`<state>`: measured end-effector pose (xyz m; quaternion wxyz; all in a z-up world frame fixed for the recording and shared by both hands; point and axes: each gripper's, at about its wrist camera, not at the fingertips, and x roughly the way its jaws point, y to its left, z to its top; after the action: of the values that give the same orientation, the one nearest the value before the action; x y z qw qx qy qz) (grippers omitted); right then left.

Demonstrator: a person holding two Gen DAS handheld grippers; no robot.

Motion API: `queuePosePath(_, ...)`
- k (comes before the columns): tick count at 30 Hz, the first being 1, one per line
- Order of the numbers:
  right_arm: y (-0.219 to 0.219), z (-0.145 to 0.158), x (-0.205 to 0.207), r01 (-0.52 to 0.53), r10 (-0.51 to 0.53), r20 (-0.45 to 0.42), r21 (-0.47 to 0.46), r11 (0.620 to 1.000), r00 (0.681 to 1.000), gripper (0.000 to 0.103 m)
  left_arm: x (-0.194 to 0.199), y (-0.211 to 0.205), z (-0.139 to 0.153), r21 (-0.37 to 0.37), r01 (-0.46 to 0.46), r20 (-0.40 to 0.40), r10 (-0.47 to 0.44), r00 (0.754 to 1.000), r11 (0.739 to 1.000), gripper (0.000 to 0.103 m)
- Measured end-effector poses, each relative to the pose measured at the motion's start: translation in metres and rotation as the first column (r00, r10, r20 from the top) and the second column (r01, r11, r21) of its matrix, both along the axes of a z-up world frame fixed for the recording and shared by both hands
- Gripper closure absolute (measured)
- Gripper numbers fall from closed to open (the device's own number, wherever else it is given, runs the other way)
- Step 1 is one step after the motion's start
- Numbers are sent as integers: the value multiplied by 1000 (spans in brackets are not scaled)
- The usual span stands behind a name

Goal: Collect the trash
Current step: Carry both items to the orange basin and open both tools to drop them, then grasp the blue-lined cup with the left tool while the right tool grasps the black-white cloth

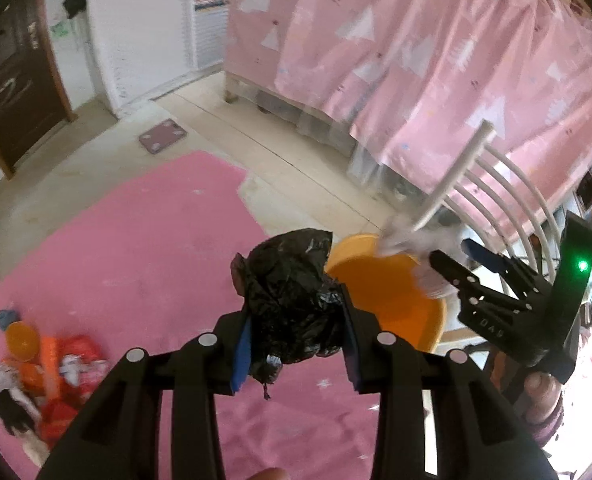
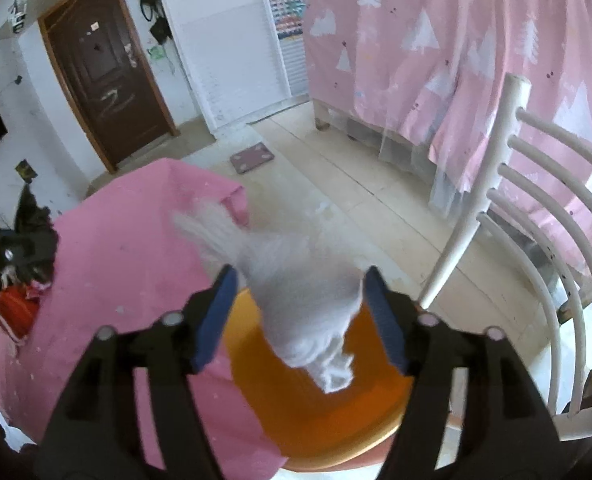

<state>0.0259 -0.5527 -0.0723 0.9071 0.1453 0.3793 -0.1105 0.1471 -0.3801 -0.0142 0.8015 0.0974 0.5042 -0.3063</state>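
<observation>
The orange basin (image 2: 316, 412) is sitting beside the white chair (image 2: 536, 240). Right gripper (image 2: 300, 312), fingers spread, is releasing blurred white tissue (image 2: 304, 300) above it. Left gripper (image 1: 296, 344) is pinching the crumpled black bag (image 1: 292, 304) nearby.

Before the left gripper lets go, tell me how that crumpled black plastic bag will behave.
The black plastic bag looks crinkled and thin, so probably floppy and very light. Pinched between the left gripper pads, it bulges above them, so it likely springs open on release. It may drift rather than drop straight into the orange basin.
</observation>
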Motion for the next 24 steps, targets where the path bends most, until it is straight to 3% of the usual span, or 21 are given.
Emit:
queuePosePath(6, -20, 4, -13, 52, -53, 34, 16, 999, 998, 25, -15, -38, -11, -25, 66, -50, -67, 996, 998, 73)
queuePosePath(9, -33, 5, -19, 96, -98, 50, 31, 995, 994, 25, -21, -55, -17, -21, 100, -74, -102, 992, 995, 56)
queuePosePath(11, -44, 7, -26, 117, -120, 64, 39, 992, 991, 25, -26, -62, -17, -33, 126, -82, -128, 988, 991, 34)
queuePosePath(12, -45, 8, -27, 121, -124, 68, 42, 992, 990, 25, -27, -65, -15, -36, 132, -76, -134, 988, 991, 32)
queuePosePath(18, -45, 11, -28, 121, -125, 84, 49, 991, 989, 25, -33, -63, -7, -37, 139, -48, -140, 989, 990, 29)
queuePosePath(24, -24, 16, -13, 76, -79, 77, 31, 997, 994, 25, -22, -27, 10, -49, 94, -21, -95, 995, 994, 29)
